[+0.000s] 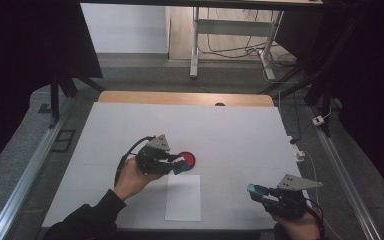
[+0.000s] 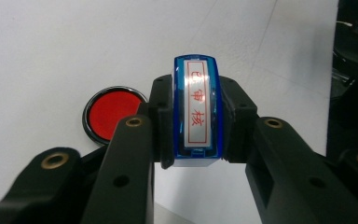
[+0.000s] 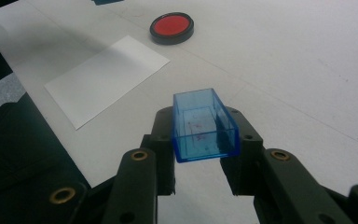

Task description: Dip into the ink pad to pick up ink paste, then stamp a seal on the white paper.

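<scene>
High view, nearest edge first: the right gripper (image 1: pixel 258 191) sits at the bottom right of the white table (image 1: pixel 240 130), held level in a hand, its jaws clamped on a blue transparent cap (image 1: pixel 253 189) that points left across the table. Right gripper view confirms the grip: both jaws press the side walls of the blue transparent cap (image 3: pixel 205 125), an open hollow box with faint red smudges on its inner floor, raised above the surface. Left of centre, a white sheet of paper (image 1: pixel 183 197) lies flat near the front edge, lying clear of both grippers. Just beyond the sheet, the left gripper (image 1: pixel 179 164) is carried by a hand on a dark-sleeved forearm, jaws pointing right. Left gripper view shows its jaws closed tight on a blue stamp (image 2: pixel 198 112), held by its two long sides with the face toward the camera; the face is a silver strip with a red frame and three red characters. Directly past the jaw tips lies a round red ink pad (image 1: pixel 188 160) in a black rim, flat on the table; whether the stamp touches it cannot be judged. Farther off, the table's wooden edge (image 1: pixel 130 97) meets grey floor
</scene>
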Action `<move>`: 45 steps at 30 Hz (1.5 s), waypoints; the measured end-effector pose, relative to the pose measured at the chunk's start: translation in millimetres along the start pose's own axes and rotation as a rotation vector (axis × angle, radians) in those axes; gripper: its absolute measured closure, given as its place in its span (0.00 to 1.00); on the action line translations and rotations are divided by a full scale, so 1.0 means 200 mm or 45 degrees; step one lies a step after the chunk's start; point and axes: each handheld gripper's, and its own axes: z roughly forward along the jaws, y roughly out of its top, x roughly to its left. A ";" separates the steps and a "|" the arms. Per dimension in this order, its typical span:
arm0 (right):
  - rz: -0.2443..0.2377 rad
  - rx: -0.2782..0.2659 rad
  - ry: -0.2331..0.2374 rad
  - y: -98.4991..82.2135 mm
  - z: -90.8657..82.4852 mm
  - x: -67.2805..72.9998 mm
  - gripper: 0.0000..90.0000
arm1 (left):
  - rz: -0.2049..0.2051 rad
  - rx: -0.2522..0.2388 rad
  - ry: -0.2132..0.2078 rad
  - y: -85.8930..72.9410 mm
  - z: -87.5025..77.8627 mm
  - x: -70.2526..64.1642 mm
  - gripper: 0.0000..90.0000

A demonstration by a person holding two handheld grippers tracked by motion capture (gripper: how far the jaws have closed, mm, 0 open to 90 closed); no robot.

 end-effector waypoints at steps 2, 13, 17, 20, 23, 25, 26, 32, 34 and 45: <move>-0.002 0.005 -0.005 0.00 0.00 0.00 0.76 | -0.002 -0.008 -0.013 0.00 -0.01 -0.01 0.78; -0.003 0.005 -0.002 0.00 0.00 0.00 0.76 | 0.013 -0.023 -0.046 -0.01 -0.04 -0.07 0.78; -0.004 0.003 -0.001 0.00 0.00 0.00 0.76 | 0.016 -0.024 -0.056 -0.02 -0.04 -0.09 0.78; -0.006 0.003 -0.001 0.00 0.00 0.00 0.76 | 0.017 -0.024 -0.064 -0.02 -0.04 -0.11 0.78; -0.006 0.003 0.000 0.00 0.00 0.00 0.76 | 0.016 -0.025 -0.070 -0.03 -0.03 -0.12 0.78; -0.006 0.003 0.000 0.00 0.00 0.00 0.76 | 0.020 -0.021 -0.067 -0.04 -0.03 -0.13 0.78; -0.005 0.003 0.000 0.00 0.00 0.00 0.76 | 0.023 -0.017 -0.068 -0.04 -0.03 -0.13 0.78; -0.005 0.004 0.002 0.00 0.00 0.00 0.76 | 0.029 -0.003 -0.064 -0.07 0.00 -0.15 0.78; -0.006 0.006 -0.002 0.00 0.00 0.00 0.76 | 0.028 0.005 -0.069 -0.08 0.02 -0.15 0.78; -0.006 0.006 0.000 0.00 0.00 0.00 0.76 | 0.034 0.063 -0.054 -0.12 0.11 -0.16 0.78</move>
